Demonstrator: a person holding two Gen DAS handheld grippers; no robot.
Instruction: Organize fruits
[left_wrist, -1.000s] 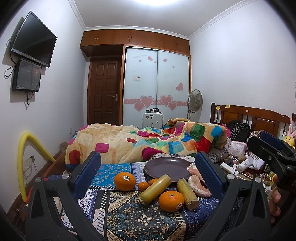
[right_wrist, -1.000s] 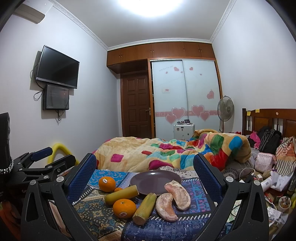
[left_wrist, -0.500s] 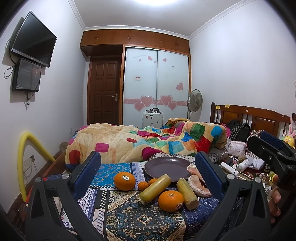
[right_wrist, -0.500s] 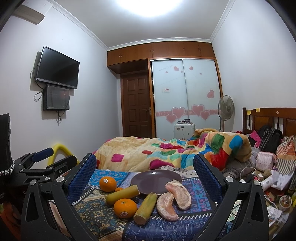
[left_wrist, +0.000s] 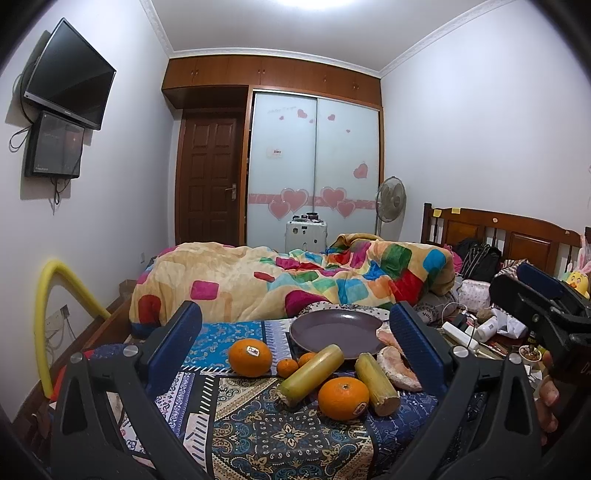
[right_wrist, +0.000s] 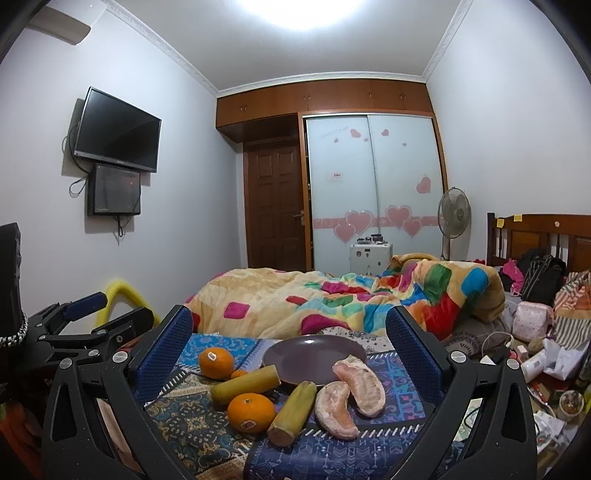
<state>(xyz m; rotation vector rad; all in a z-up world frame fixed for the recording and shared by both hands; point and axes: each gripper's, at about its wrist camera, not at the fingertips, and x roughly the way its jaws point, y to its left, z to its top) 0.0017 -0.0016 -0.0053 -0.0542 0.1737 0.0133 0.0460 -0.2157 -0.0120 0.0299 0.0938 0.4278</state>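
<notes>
On patterned cloth (left_wrist: 236, 435), Dole-stickered orange (left_wrist: 250, 357), both grippers' fingers (left_wrist: 415, 345) wide, empty.

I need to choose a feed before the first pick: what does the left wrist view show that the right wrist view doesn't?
Only the left wrist view: the right tongs at its right edge, with fingers of the hand holding them, and a yellow plush toy.
Only the right wrist view: the left tongs at its left edge, and both pomelo segments unobstructed.
Both: the empty purple plate, two oranges, two sugarcane pieces, a small tangerine, the patterned cloth and the bed's quilt.
</notes>
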